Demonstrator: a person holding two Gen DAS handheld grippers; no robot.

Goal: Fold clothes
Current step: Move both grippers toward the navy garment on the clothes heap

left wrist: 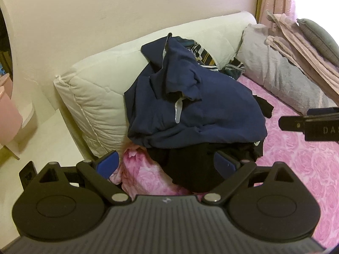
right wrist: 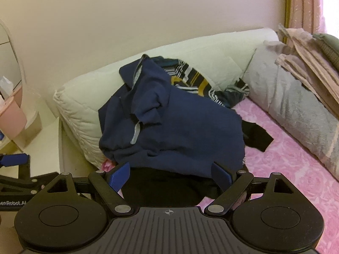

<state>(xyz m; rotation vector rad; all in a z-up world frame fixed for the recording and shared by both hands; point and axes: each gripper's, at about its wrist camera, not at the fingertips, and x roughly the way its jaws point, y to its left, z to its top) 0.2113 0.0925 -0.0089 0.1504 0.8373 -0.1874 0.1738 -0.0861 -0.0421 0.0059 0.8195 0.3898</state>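
Currently both my grippers hover at the near edge of the clothes pile, holding nothing. My left gripper (left wrist: pixel 166 163) has its jaws wide apart, framing a black garment (left wrist: pixel 190 169) at the bottom of the heap; my right gripper (right wrist: pixel 170 172) is equally spread, just short of the same dark fabric.

On top lies a crumpled navy shirt (left wrist: pixel 190 105) — leaning back against the cream quilted cushion (left wrist: pixel 95 93), which is likely why the heap stays mounded rather than slumping. A striped garment (right wrist: pixel 190 80) pokes out behind it.

Everything sits on the pink rose-patterned bedspread (right wrist: pixel 286 169). No folding has begun — I judge the navy shirt the first pick, since it is uppermost.
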